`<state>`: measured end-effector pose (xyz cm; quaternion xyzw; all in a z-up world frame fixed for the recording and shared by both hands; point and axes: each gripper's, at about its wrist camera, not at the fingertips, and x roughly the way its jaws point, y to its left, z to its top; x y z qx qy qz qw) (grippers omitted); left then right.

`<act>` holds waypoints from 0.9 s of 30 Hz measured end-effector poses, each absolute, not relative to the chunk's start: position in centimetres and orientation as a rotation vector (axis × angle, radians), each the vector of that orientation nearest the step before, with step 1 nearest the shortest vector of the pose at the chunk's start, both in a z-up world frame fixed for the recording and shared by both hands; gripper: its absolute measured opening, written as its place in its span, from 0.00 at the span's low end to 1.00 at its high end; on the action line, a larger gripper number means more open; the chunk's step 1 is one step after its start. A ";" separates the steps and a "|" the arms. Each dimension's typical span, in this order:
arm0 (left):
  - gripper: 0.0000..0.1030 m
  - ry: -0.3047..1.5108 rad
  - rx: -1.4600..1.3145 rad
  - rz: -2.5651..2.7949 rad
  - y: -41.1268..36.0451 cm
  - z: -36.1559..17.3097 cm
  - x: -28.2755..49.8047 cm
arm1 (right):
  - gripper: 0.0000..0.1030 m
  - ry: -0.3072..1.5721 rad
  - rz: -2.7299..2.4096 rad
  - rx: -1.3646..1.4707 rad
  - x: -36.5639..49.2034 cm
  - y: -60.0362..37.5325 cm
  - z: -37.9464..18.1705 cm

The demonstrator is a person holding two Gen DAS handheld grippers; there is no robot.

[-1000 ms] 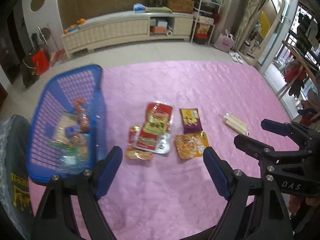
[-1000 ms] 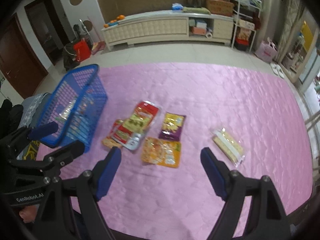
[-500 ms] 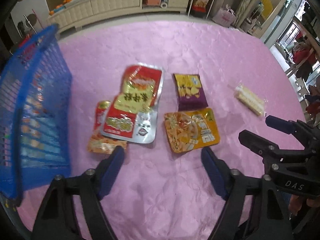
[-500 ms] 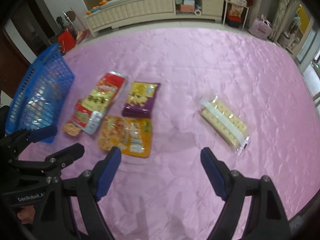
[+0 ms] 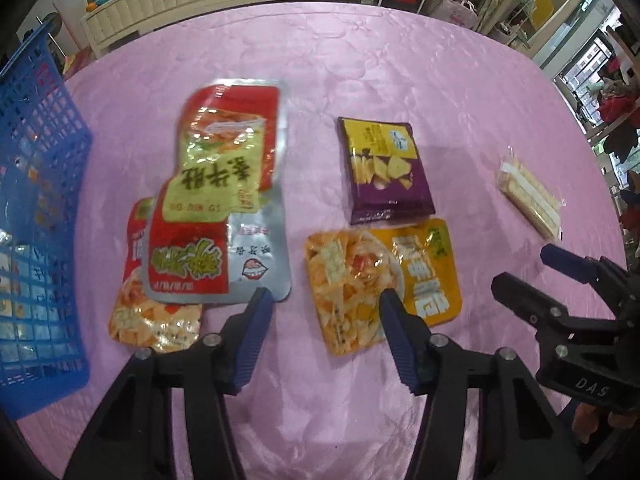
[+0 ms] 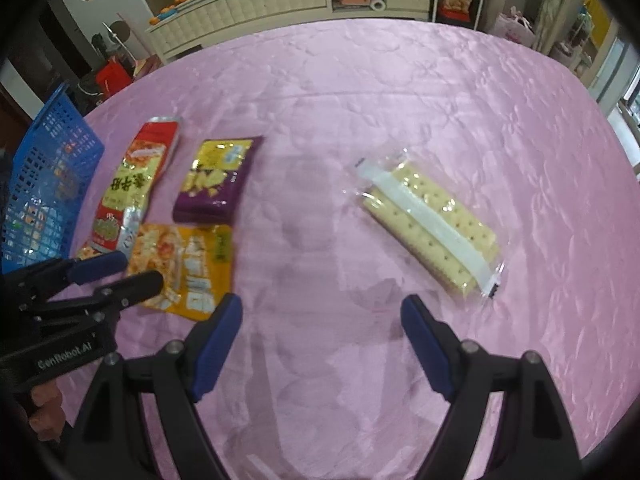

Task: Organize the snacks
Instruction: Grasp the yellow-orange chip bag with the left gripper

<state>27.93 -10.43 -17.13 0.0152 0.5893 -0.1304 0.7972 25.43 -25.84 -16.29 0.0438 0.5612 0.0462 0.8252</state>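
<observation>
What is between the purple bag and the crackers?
Only bare pink cloth lies between the purple bag and the crackers, seen in the right wrist view.

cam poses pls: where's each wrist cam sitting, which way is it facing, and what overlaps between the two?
Left wrist: sits behind the open left gripper, looking forward and down at the red-and-silver packet and orange packet; right gripper shows at right.
Right wrist: sits behind the open right gripper, aimed down at the pink cloth near the cracker pack; left gripper shows at left.
Shared: all packets, the purple bag, blue basket, cloth.
</observation>
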 end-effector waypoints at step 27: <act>0.02 1.148 0.118 -0.349 -18.9 -13.8 27.8 | 0.82 1.145 0.136 -0.037 25.5 -30.0 -14.4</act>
